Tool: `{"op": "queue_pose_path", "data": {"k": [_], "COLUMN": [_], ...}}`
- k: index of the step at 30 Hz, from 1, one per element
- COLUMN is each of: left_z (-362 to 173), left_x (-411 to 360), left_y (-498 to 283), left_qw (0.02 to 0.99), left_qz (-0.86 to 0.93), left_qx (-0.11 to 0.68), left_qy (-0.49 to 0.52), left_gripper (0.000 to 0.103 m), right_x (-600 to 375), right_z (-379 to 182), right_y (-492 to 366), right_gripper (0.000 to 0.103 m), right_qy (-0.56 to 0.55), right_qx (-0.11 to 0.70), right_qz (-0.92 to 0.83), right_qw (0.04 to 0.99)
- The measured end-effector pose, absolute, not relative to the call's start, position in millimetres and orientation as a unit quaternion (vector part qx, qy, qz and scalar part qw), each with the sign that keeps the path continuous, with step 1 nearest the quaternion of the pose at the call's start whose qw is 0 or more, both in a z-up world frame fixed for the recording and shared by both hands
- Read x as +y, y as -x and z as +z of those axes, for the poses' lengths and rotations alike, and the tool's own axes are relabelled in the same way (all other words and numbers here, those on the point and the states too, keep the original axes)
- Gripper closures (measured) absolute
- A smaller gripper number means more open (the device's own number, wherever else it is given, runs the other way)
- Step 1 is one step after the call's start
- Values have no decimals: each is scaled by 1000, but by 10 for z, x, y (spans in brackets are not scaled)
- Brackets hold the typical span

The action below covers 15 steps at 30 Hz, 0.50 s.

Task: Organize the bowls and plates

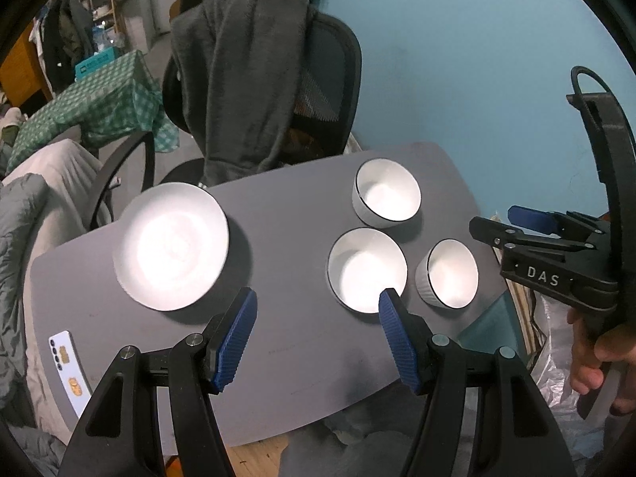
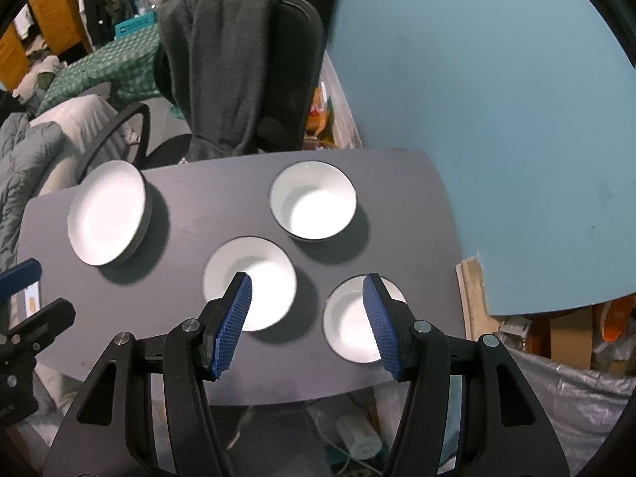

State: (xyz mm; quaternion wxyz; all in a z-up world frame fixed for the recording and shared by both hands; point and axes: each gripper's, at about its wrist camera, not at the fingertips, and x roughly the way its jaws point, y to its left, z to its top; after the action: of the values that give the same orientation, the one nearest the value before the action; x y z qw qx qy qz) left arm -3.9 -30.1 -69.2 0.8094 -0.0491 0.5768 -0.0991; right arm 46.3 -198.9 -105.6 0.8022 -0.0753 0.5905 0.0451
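Observation:
A stack of white plates (image 1: 171,246) (image 2: 106,218) sits at the left of the small grey table (image 1: 286,214) (image 2: 222,183). Three white bowls stand to the right: a far bowl (image 1: 387,196) (image 2: 313,204), a middle bowl (image 1: 365,268) (image 2: 262,278) and a near right bowl (image 1: 451,274) (image 2: 349,330). My left gripper (image 1: 318,298) is open and empty above the table's near edge, between the plates and the middle bowl. My right gripper (image 2: 306,282) is open and empty above the middle and near right bowls; it also shows in the left wrist view (image 1: 501,222).
An office chair draped with a dark grey hoodie (image 1: 246,91) (image 2: 230,67) stands behind the table. A blue wall (image 1: 477,59) (image 2: 497,99) is to the right. A white card (image 1: 69,369) lies at the table's near left corner. A bed with a green checked cloth (image 1: 91,107) is at left.

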Motion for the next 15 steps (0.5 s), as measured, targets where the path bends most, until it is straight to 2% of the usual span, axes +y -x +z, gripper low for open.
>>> {"op": "queue_pose_path", "data": {"k": [15], "left_z": [-1587], "left_x": [-541], "left_y": [-329], "left_qw": [756], "left_qz": [-59], "left_qx": [648], "left_qy": [65], "left_gripper": [38], "right_x": [-2198], "right_z": [-1880], "right_y": [-848], "right_gripper": [46], "right_qy": [45], "right_qx": [650], "right_qz": [156], "right_qw": [742]}}
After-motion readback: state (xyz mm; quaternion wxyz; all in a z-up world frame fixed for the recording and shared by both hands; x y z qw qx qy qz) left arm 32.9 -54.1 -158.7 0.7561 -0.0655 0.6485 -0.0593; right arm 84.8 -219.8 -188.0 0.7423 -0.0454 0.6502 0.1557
